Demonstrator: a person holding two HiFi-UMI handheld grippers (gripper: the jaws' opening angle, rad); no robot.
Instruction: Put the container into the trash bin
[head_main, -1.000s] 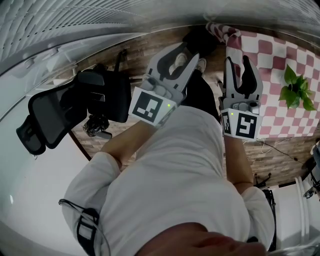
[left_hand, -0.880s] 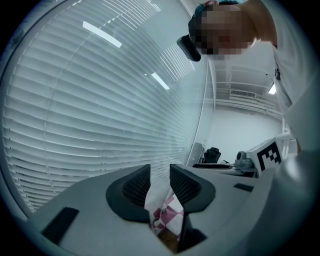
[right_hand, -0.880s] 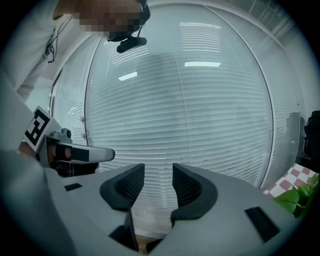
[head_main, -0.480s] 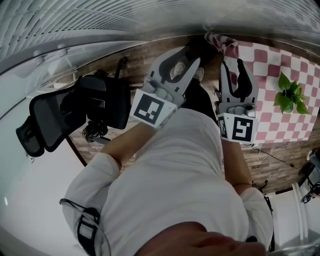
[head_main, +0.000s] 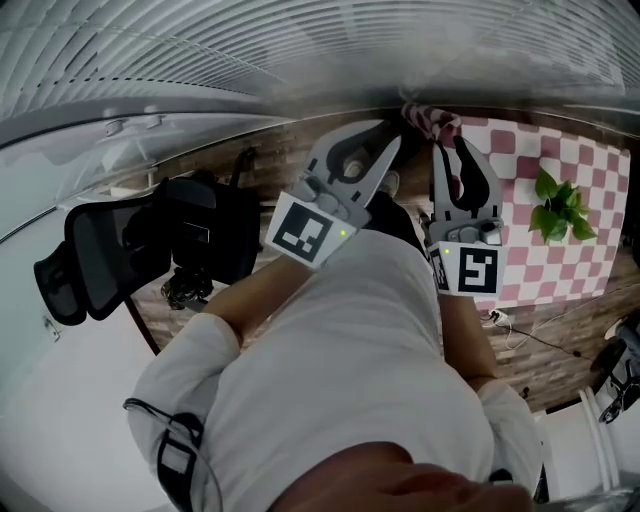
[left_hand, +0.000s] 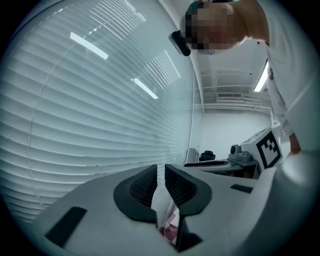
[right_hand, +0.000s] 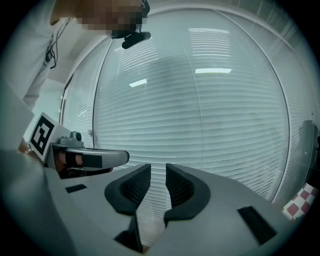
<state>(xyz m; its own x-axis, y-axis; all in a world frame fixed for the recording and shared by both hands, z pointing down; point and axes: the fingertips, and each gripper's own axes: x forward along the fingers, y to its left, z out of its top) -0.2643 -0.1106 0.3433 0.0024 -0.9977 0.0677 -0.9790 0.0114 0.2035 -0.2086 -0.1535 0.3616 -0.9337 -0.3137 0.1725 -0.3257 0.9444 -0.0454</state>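
Head view: left gripper (head_main: 388, 135) and right gripper (head_main: 450, 148) were up at chest height beside the checkered table (head_main: 590, 200), probably a neutral pose. Left gripper view: jaws were closing, narrow gap, empty; right gripper view: same, facing window blinds (right_hand: 210, 125). Container and trash bin appeared nowhere.

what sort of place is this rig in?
Probably an office or lab-type room: slatted window blinds, a black office chair, and a table under a checked cloth with a potted plant.
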